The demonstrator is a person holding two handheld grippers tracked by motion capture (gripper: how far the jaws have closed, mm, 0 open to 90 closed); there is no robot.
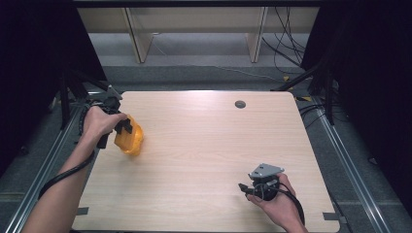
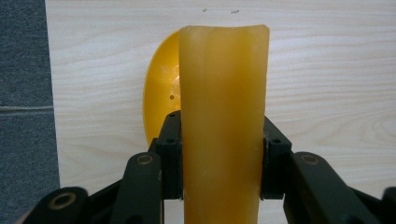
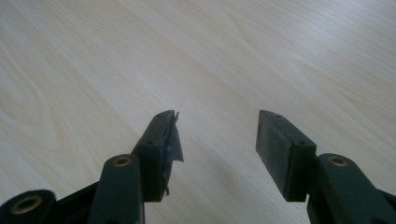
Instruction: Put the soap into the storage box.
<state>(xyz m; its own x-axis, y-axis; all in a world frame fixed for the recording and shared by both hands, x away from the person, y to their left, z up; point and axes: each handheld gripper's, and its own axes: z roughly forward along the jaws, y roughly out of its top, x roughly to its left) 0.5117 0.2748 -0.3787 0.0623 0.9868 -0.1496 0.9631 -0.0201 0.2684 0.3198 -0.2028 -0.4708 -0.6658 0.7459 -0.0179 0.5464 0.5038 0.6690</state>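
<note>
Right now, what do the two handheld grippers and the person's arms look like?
Both grippers, left gripper and right gripper, are black, with linkage jaws on brass-coloured pivots and flat dark pads. Black cables trail from each. The right one carries a grey three-cornered plate. The forearms are bare, no sleeves.

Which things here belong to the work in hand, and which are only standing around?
In the work:
- yellow plastic piece, clamped between the jaws
- left gripper, shut on it
- table, under it

Standing by:
- right gripper, jaws apart, nothing between them
- round grey cap in the tabletop
- cables on the floor behind
</note>
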